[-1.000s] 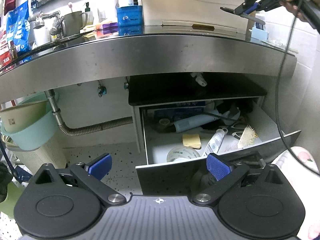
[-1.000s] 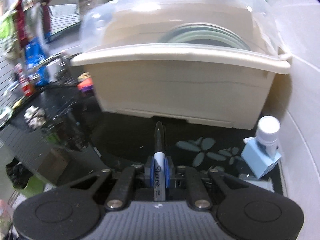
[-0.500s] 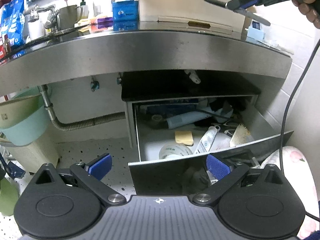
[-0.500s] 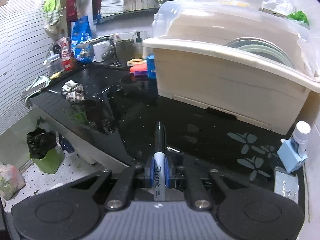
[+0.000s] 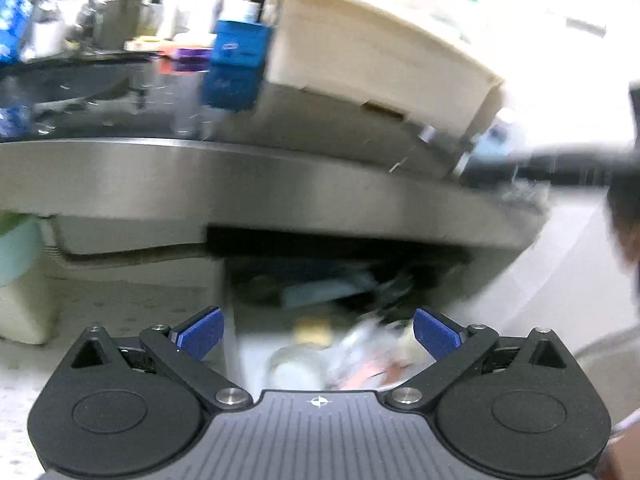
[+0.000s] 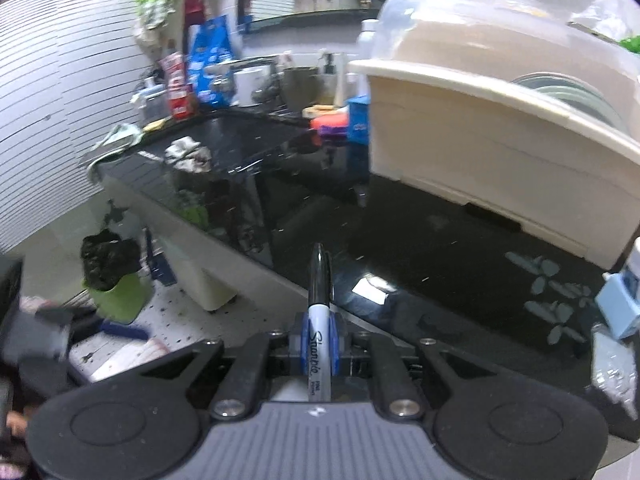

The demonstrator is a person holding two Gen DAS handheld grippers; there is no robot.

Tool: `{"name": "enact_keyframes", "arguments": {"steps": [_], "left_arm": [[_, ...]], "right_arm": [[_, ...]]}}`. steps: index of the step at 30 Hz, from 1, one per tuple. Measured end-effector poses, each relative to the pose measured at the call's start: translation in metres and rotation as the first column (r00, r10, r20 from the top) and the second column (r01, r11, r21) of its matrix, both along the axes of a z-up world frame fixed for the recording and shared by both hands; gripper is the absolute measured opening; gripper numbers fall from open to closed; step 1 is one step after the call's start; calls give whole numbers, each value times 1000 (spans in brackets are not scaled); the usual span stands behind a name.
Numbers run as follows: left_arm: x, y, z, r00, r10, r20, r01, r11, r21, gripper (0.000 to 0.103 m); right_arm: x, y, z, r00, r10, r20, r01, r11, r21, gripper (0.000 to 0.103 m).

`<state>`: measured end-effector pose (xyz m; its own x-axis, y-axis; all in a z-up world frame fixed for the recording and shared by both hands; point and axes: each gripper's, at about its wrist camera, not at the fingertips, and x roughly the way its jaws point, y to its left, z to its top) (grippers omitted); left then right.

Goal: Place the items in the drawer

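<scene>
Right gripper (image 6: 319, 340) is clamped on a black Sharpie marker (image 6: 319, 312): blue pads pinch the barrel, cap end sticks forward toward 12 o'clock over the edge of the black countertop (image 6: 420, 248). Beige dish-rack bin (image 6: 500, 152) sits at 2 o'clock on that counter, a small blue box (image 6: 359, 120) against its left end, a crumpled rag (image 6: 188, 154) at 10 o'clock. A green bin with a black bag (image 6: 114, 280) is on the floor at 8 o'clock.

Left gripper (image 5: 318, 332) has its jaws wide apart, nothing between the blue pads (image 5: 200, 334). Its view is motion-blurred. The open drawer (image 5: 320, 320) lies straight ahead, under the steel counter edge (image 5: 240, 184); its contents are a smear, individual items unreadable. A dark blurred shape at 3 o'clock looks like the other gripper, can't confirm.
</scene>
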<state>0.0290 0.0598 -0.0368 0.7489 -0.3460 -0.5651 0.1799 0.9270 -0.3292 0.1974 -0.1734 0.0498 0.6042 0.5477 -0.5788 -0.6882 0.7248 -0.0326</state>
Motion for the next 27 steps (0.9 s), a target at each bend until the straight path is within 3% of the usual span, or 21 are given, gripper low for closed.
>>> {"name": "enact_keyframes", "arguments": {"steps": [2, 6, 10, 17, 20, 22, 27], "left_arm": [[13, 7, 6, 999, -44, -11, 42, 993, -113, 102], [42, 17, 7, 993, -97, -63, 72, 944, -322, 100], [65, 13, -2, 987, -109, -121, 45, 899, -436, 93], [89, -6, -22, 974, -102, -201, -4, 885, -466, 88], [93, -12, -26, 973, -98, -209, -7, 892, -453, 75], [96, -16, -27, 971, -103, -218, -5, 896, -444, 54], [101, -24, -36, 957, -128, -259, -2, 894, -449, 31]], "right_arm": [[-6, 0, -5, 1000, 22, 0, -22, 1000, -1, 10], [-13, -3, -15, 999, 37, -14, -36, 999, 6, 10], [-14, -8, -24, 999, 37, -33, -37, 999, 24, 10], [-12, -12, -37, 997, 42, -64, -39, 999, 35, 10], [-10, -14, -42, 996, 32, -77, -30, 999, 34, 10], [-8, -14, -47, 996, 24, -87, -22, 999, 27, 11], [-7, -13, -59, 995, 20, -101, -19, 1000, 10, 11]]}}
